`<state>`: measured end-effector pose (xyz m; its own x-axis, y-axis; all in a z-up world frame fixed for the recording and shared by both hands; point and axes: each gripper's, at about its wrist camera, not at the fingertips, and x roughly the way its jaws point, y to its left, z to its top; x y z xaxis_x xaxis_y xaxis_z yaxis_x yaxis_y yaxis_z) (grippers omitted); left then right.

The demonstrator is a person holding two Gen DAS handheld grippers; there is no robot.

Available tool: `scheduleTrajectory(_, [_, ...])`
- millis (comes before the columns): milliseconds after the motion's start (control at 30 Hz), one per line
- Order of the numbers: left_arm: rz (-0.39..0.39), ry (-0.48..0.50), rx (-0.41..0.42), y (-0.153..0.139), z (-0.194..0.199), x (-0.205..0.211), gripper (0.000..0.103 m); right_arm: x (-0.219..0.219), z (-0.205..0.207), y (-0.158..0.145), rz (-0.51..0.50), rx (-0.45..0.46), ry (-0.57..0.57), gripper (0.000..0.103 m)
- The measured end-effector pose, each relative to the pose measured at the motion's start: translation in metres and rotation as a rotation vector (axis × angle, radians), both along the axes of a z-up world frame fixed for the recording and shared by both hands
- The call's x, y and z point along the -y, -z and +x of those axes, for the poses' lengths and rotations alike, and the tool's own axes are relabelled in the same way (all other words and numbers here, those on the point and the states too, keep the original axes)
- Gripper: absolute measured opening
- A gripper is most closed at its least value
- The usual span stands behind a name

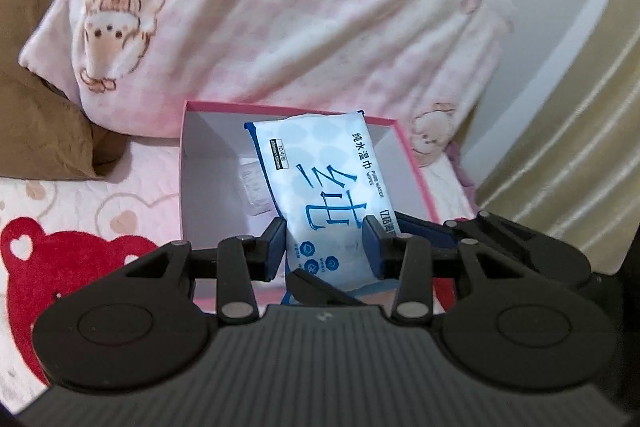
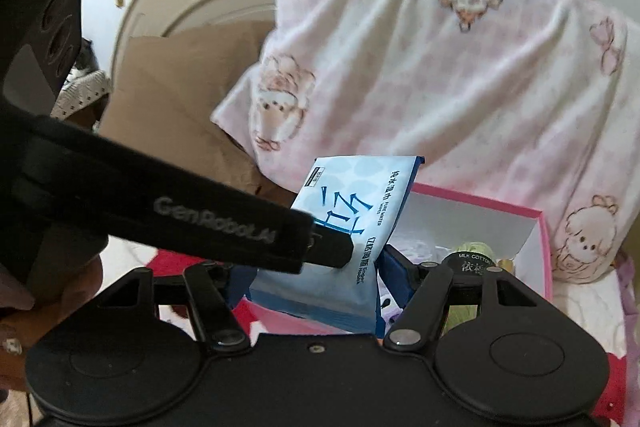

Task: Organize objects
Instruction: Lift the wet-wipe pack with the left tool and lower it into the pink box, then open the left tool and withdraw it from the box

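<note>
A light-blue pack of wet wipes (image 1: 320,187) stands tilted over the open pink box (image 1: 208,163) with white inner walls. My left gripper (image 1: 325,247) is shut on the pack's lower end, a blue pad on each side. In the right wrist view the same pack (image 2: 352,211) sits between the fingers of my right gripper (image 2: 312,283), pinched at its lower right edge. The left gripper (image 2: 328,253) reaches in from the left across it and hides the right gripper's left finger. The box (image 2: 480,198) lies behind and to the right.
A yarn ball (image 2: 472,255) with a black label and a small clear packet (image 1: 253,189) lie in the box. A pink plush blanket (image 1: 300,7) and a brown pillow (image 1: 44,131) lie behind it. The bedsheet has a red bear print (image 1: 68,259). A curtain (image 1: 580,147) hangs right.
</note>
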<state>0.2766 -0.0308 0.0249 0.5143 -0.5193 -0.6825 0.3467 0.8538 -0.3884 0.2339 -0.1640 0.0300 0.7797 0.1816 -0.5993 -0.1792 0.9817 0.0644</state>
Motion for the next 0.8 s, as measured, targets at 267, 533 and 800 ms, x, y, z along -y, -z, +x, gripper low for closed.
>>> scheduleTrajectory(267, [0.162,0.079,-0.096,0.046,0.054,0.024,0.039,0.031,0.05,0.059,0.195,-0.101,0.069,0.071])
scheduleTrajectory(533, [0.253,0.07,-0.094,0.074,0.059,0.032,0.039,0.032,0.064,0.097,0.259,-0.125,0.049,0.071])
scheduleTrajectory(800, [0.206,-0.033,-0.089,0.093,0.071,0.03,0.039,0.037,0.085,0.117,0.276,-0.146,0.092,0.07])
